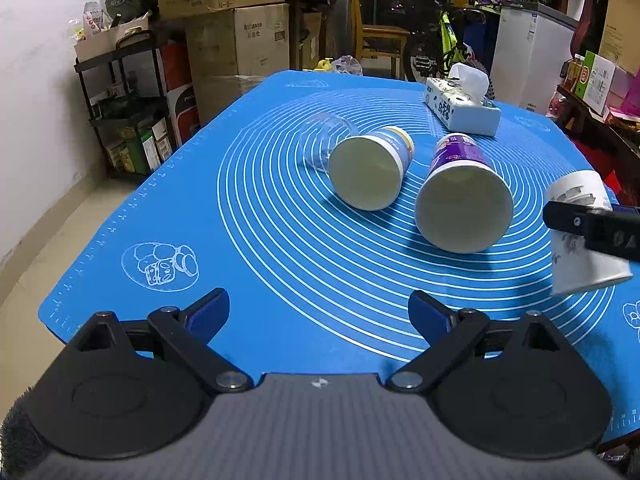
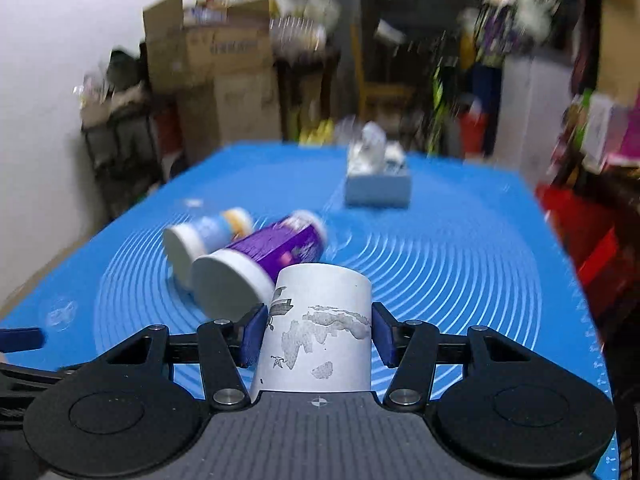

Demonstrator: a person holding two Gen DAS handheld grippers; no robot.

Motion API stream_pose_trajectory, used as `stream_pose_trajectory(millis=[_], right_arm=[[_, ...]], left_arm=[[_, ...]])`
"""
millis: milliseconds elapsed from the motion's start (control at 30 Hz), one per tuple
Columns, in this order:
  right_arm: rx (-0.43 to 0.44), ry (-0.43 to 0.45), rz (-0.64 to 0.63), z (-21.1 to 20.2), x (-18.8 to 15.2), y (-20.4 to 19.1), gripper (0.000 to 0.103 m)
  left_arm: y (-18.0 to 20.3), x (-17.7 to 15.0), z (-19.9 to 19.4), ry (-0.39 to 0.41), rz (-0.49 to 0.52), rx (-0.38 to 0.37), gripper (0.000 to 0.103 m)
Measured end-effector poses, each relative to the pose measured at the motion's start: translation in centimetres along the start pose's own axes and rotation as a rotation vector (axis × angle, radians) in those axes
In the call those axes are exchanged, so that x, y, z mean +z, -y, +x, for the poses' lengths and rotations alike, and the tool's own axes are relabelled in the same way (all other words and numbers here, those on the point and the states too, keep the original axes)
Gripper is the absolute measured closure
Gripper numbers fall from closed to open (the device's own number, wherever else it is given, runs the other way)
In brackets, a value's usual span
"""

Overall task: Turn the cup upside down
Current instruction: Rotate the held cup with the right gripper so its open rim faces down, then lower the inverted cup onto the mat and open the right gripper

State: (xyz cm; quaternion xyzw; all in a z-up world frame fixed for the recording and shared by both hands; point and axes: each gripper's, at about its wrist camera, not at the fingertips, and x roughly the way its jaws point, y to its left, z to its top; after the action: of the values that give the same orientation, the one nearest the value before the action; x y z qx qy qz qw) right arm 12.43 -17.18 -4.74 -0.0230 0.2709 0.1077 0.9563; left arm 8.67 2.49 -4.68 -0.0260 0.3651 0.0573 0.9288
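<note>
My right gripper [image 2: 320, 334] is shut on a white paper cup [image 2: 320, 332] with grey prints, held upside down, base up, above the blue mat [image 2: 460, 264]. The same cup [image 1: 584, 236] shows at the right edge of the left wrist view, clamped by the right gripper's finger [image 1: 588, 224]. A purple cup [image 1: 460, 196] and a white-and-blue cup [image 1: 370, 170] lie on their sides mid-mat, mouths toward me. A clear plastic cup [image 1: 320, 140] lies behind them. My left gripper [image 1: 318, 314] is open and empty, near the mat's front edge.
A tissue box [image 1: 464, 106] sits at the far right of the mat [image 1: 200, 208]. Cardboard boxes [image 1: 236, 24], a black shelf rack [image 1: 124, 108], a bicycle [image 1: 436, 44] and a white cabinet [image 1: 528, 52] stand beyond the table's far edge.
</note>
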Motion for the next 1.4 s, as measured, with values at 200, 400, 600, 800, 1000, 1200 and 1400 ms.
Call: stream_pose_trajectory(millis=[200, 400, 600, 800, 1000, 1200, 1400], right_arm=[[-0.038, 0.105, -0.034, -0.4, -3.0, -0.3, 0.044], [-0.037, 0.102, -0.019, -2.5, -4.0, -0.2, 0.044], [-0.041, 0.078, -0.032, -4.1, -5.5, -0.3, 0.044], [-0.048, 0.083, -0.068, -4.7, -6.5, -0.8, 0.044], [-0.043, 0.082, -0.059, -5.3, -6.4, -0.5, 0.035], [-0.054, 0.074, -0.017, -7.7, -6.6, 0.2, 0.026], [-0.06, 0.029, 0.091, -10.6, -7.7, 1.9, 0.026]], left_arm=[[0.3, -0.3, -0.3, 0.012, 0.016, 0.002, 0.008], [0.9, -0.7, -0.5, 0.018, 0.023, -0.012, 0.008], [1.7, -1.3, -1.0, 0.02, 0.041, -0.029, 0.008], [2.5, -2.0, -1.6, 0.006, 0.07, -0.056, 0.008], [3.2, -2.6, -2.3, 0.005, 0.096, -0.082, 0.008], [3.8, -2.8, -3.3, 0.014, 0.12, -0.105, 0.008], [4.8, -3.3, -4.7, 0.013, 0.159, -0.139, 0.008]])
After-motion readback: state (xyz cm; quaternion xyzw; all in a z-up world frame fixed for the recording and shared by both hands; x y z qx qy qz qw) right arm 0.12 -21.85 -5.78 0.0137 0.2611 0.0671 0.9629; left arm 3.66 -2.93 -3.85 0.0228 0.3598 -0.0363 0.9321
